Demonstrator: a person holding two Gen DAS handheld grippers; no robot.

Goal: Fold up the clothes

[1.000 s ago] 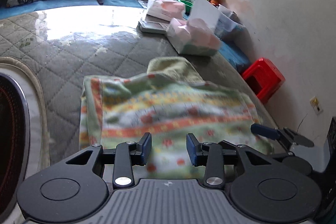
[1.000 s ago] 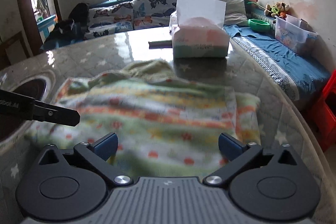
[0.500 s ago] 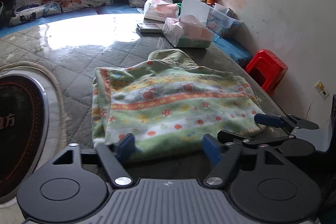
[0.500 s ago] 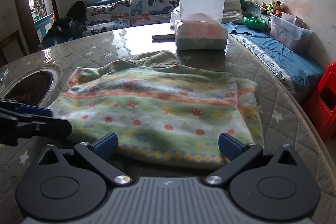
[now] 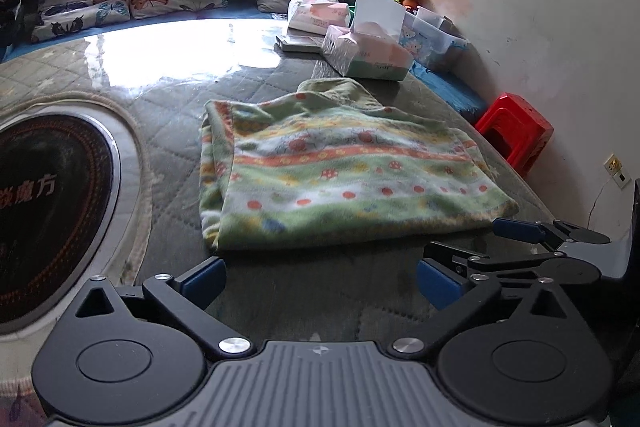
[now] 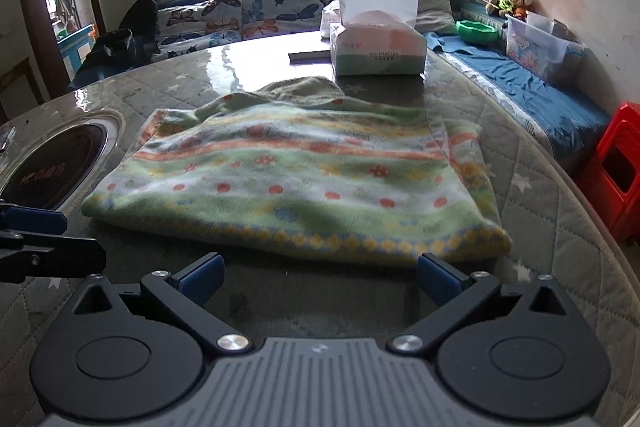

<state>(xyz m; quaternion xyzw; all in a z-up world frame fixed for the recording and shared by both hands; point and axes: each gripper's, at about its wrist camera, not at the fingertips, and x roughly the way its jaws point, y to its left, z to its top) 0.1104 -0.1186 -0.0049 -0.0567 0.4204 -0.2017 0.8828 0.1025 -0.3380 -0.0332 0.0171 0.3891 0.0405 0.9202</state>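
Right now, fold: the striped fleece garment [image 5: 340, 175] lies flat in a folded rectangle on the quilted worktop [image 5: 168, 143], near edge just beyond both grippers.
Left gripper [image 5: 320, 277]: jaws opening, nothing between them.
Right gripper [image 6: 320, 277]: spread wide, empty.
Left to do: perhaps another fold, judging by its width.
Hidden: layers underneath, sleeves, the collar's far side.

A round table [image 6: 532, 211] under a quilted, starred cover and clear sheet carries the folded patterned garment [image 6: 296, 183] — just ahead of both tongs. Beyond it sits a tissue box [image 6: 378, 51]; left, a round black hob [image 5: 48, 203].
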